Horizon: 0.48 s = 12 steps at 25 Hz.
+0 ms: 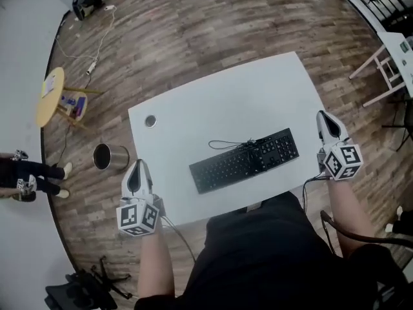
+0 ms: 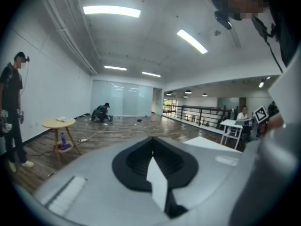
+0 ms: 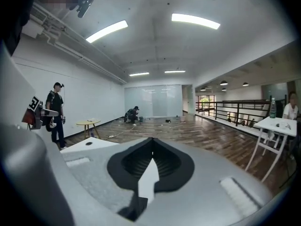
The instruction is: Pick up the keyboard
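Head view | white table (image 1: pixel 245 102) on wood floor (image 1: pixel 193 31) | keyboard (image 1: pixel 245 160) on it | left gripper (image 1: pixel 137 168), right gripper (image 1: pixel 326 120): jaws together, empty

Big open office hall here: wood floor (image 1: pixel 193 37) running wide, strip lights (image 3: pixel 195 20) overhead, glass wall (image 3: pixel 155 100) at the far end. White desk (image 1: pixel 213 108) up close, railing (image 3: pixel 235 111) along one side.

Keyboard (image 1: pixel 245 160): one is counted on the white table (image 1: pixel 193 118).
Grippers: two are counted, left gripper (image 1: pixel 137 165) and right gripper (image 1: pixel 326 119).
Metal bin (image 1: pixel 103 155): one is counted beside the table.
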Motion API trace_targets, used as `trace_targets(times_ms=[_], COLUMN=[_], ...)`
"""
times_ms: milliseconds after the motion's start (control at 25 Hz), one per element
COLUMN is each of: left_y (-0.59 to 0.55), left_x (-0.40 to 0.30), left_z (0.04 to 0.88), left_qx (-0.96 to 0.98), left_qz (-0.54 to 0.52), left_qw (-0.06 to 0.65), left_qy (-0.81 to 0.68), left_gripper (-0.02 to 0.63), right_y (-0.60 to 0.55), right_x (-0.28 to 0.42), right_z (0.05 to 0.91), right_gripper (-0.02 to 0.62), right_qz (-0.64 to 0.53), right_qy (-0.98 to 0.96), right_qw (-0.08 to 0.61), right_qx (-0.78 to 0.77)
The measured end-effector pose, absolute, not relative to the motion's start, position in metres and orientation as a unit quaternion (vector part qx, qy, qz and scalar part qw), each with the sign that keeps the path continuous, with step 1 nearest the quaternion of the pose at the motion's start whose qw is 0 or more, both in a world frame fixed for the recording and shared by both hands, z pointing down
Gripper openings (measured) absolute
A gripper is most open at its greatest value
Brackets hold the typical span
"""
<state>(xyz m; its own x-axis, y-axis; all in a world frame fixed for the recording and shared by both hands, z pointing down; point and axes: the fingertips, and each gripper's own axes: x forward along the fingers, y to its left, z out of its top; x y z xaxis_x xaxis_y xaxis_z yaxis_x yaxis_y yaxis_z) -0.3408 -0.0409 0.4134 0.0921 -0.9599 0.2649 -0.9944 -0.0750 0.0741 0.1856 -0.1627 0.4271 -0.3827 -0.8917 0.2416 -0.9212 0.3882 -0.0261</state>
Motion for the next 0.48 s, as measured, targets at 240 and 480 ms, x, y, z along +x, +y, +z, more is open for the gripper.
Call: trace_targets(times_ms=[240, 480], left_y=[-0.054, -0.044], left_x=[-0.336, -0.313], left_z=[0.451, 0.499], left_qx=[0.764, 0.765], left_qz=[0.084, 0.101], left_qw=[0.152, 0.198], left_qy=[-0.621, -0.604], left_gripper=[0.002, 0.003], right_y=[-0.129, -0.117], right_x=[0.200, 0.197], right_z=[0.422, 0.457], right_gripper=[0.002, 0.002], right_qz=[0.077, 0.116], right_qy=[-0.812, -0.826], right_qw=[0.102, 0.138], right_qx=[0.569, 0.535])
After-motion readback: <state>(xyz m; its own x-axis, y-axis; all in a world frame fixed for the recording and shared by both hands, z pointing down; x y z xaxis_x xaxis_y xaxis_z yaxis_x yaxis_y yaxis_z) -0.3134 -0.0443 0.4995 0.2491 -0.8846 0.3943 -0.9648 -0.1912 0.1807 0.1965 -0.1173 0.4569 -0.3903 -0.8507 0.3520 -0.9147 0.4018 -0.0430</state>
